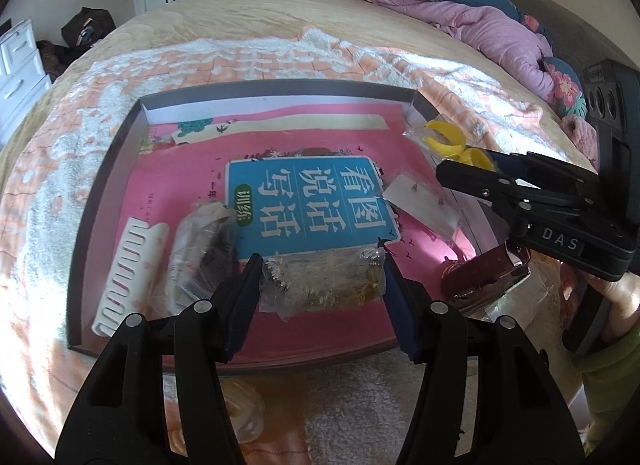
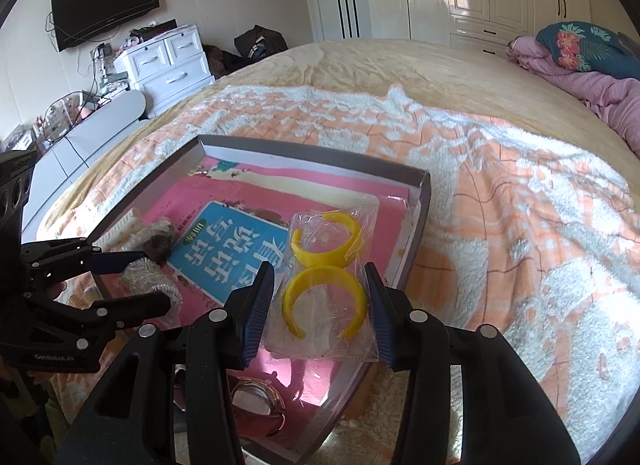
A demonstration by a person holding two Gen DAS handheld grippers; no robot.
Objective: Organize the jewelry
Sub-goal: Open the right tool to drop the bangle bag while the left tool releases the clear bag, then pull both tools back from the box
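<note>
A shallow grey box [image 1: 104, 193] lined with pink and blue books lies on the bed. My left gripper [image 1: 322, 285] is shut on a clear bag of silver and gold jewelry [image 1: 320, 281], over the box's near side. My right gripper [image 2: 322, 305] is shut on a clear bag with two yellow open bangles [image 2: 324, 289], over the box's right side; the bag also shows in the left wrist view [image 1: 452, 141]. A white comb-like clip [image 1: 128, 273], a bag of dark beads [image 1: 204, 249] and a clear earring card [image 1: 420, 201] lie inside.
A watch [image 2: 256, 405] in a clear wrap lies at the box's near right corner. The box [image 2: 420, 201] sits on an orange and white fleece blanket [image 2: 500, 205]. A pink quilt and floral pillows [image 1: 480, 25] lie at the bed's far right. White drawers [image 2: 168, 61] stand beyond the bed.
</note>
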